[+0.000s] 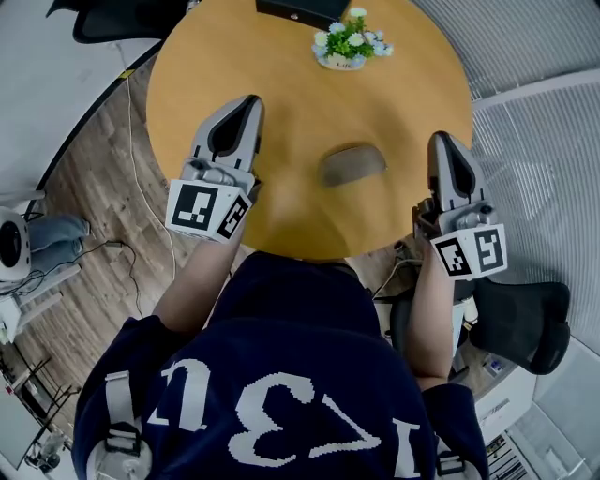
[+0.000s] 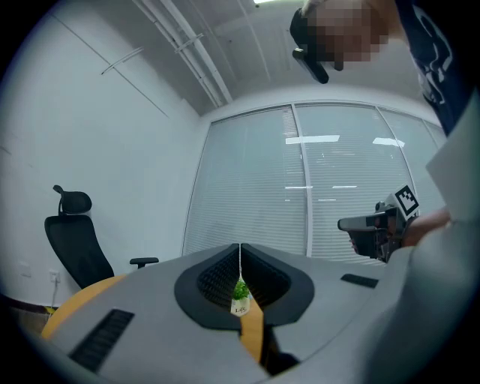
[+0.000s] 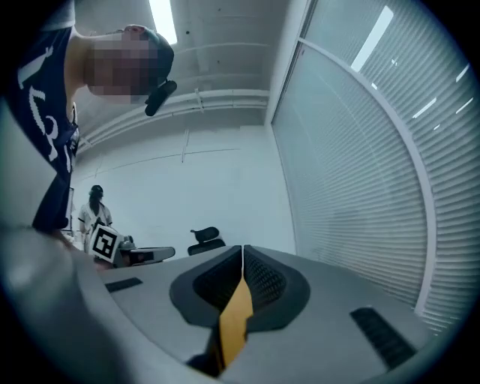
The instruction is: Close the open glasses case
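Note:
A grey-brown glasses case lies on the round wooden table, near its front edge, and its lid looks down. My left gripper hovers over the table to the left of the case, apart from it, jaws shut and empty. My right gripper is at the table's right edge, to the right of the case, also shut with nothing in it. In the left gripper view the shut jaws frame a sliver of table. The right gripper view shows the same closed seam. The case is hidden in both gripper views.
A small pot of flowers stands at the table's far side, with a black box behind it. Black office chairs stand at the back left and right front. Cables run over the wooden floor. Glass walls with blinds surround the room.

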`<action>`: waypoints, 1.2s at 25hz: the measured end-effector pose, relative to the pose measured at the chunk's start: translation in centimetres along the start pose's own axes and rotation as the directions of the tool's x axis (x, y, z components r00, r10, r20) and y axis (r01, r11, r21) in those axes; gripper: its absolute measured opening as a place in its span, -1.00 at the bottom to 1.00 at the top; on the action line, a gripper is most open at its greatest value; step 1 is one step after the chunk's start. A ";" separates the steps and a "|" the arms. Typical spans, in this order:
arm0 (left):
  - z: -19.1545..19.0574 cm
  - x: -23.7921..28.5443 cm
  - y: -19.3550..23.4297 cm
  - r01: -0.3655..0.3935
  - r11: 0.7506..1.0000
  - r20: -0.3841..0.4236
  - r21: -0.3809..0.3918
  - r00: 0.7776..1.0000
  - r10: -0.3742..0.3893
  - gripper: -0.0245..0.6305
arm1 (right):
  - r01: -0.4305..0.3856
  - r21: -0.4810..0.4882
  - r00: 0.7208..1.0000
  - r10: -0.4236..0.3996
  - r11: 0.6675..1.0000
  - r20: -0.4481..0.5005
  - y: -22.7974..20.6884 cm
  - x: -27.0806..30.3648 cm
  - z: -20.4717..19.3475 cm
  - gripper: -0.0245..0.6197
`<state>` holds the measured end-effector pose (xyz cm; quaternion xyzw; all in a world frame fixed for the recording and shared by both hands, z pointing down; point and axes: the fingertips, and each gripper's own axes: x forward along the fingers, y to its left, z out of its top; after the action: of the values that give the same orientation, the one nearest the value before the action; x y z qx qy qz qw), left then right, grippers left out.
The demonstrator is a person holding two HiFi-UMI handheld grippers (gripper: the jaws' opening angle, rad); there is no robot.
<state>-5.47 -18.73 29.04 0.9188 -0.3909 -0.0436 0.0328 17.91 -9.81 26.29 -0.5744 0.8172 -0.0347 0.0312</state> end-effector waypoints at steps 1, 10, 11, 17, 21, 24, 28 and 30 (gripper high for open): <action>-0.2 0.0 0.1 -0.006 1.000 0.001 0.000 1.000 0.006 -0.87 | -0.050 0.008 0.998 0.050 0.999 -0.032 0.3 0.4 -0.8 -0.84; -4.0 0.5 0.2 -0.028 0.998 -0.062 -0.057 0.998 0.025 -0.87 | -0.375 0.038 0.861 0.363 0.926 -0.356 2.5 1.7 -10.3 -0.55; -4.5 0.4 0.3 -0.033 0.997 -0.066 -0.070 0.997 0.029 -0.87 | -0.391 0.078 0.825 0.387 0.917 -0.413 2.4 1.7 -12.3 -0.39; -8.0 0.0 0.7 -0.059 0.993 -0.127 -0.105 0.991 0.045 -0.87 | -0.505 0.074 0.631 0.426 0.860 -0.649 2.2 0.3 -21.6 -0.14; -9.6 -0.2 0.7 -0.050 0.994 -0.170 -0.098 0.985 0.033 -0.86 | -0.630 0.021 0.523 0.444 0.776 -0.727 2.9 0.0 -25.6 -0.08; -10.6 -0.3 0.4 -0.043 0.992 -0.189 -0.115 0.982 0.021 -0.80 | -0.708 -0.045 0.466 0.418 0.705 -0.780 2.7 0.0 -27.7 -0.04; -11.4 -0.5 -0.3 -0.031 0.990 -0.210 -0.136 0.978 0.002 -0.55 | -0.844 -0.155 0.369 0.345 0.513 -0.863 2.3 0.0 -29.8 0.01; -11.7 -0.4 -0.6 -0.025 0.990 -0.217 -0.141 0.976 -0.006 -0.52 | -0.885 -0.190 0.337 0.302 0.425 -0.892 1.9 0.2 -30.6 0.03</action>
<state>-4.12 -17.73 40.66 0.9115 -0.3853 0.0293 0.1412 13.25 -8.70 56.56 -0.0910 0.8588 0.0400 -0.5026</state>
